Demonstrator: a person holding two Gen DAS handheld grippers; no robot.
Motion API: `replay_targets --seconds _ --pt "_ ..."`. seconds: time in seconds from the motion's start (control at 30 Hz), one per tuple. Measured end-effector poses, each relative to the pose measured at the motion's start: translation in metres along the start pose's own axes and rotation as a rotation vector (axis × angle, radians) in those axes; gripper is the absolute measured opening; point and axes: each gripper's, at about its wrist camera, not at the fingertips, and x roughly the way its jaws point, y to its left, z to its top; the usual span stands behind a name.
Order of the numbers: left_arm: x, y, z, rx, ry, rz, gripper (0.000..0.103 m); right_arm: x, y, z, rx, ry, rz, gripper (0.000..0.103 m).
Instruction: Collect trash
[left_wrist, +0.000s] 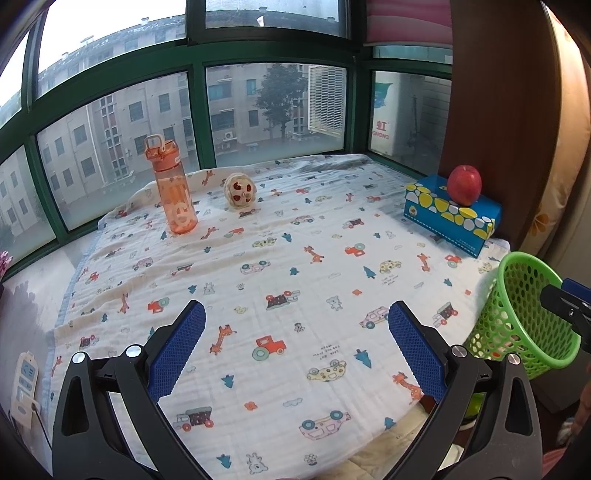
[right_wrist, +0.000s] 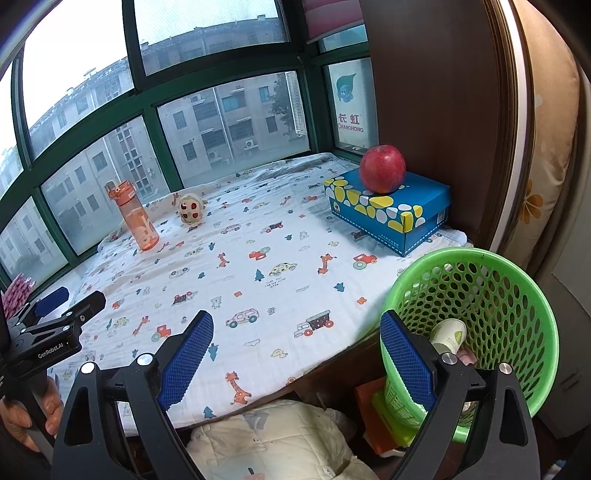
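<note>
A green mesh basket (right_wrist: 517, 295) stands past the table's right front edge, with a white paper cup (right_wrist: 448, 334) lying inside; the basket also shows in the left wrist view (left_wrist: 517, 317). My right gripper (right_wrist: 295, 358) is open and empty above the table's front edge, its right finger beside the basket. My left gripper (left_wrist: 295, 347) is open and empty above the patterned cloth (left_wrist: 280, 258). The left gripper also shows at the left edge of the right wrist view (right_wrist: 70, 306).
An orange water bottle (left_wrist: 173, 188) and a small round toy (left_wrist: 240, 192) stand near the window. A red apple (right_wrist: 382, 168) rests on a blue tissue box (right_wrist: 391, 210) at the right. A power strip (left_wrist: 24, 384) lies at the left. Bedding (right_wrist: 277, 443) sits below the table edge.
</note>
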Motion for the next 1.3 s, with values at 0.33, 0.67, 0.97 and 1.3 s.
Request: replay_targets --seconds 0.33,0.67,0.97,1.3 --pt "-0.0002 0.0005 -0.0001 -0.002 0.000 -0.002 0.098 0.0013 0.0028 -0.0025 -0.001 0.005 0.003 0.089" --pt "0.0006 0.0007 -0.0021 -0.015 0.005 0.006 0.098 0.0030 0.0044 -0.0054 -0.002 0.011 0.010 0.089" --pt "0.0008 0.0008 -0.0017 -0.014 0.006 0.004 0.098 0.0043 0.0045 -0.0057 0.000 0.012 0.013 0.089" --pt "0.0018 0.0006 -0.0037 -0.017 0.008 0.010 0.098 0.0047 0.0041 -0.0056 0.000 0.013 0.013 0.089"
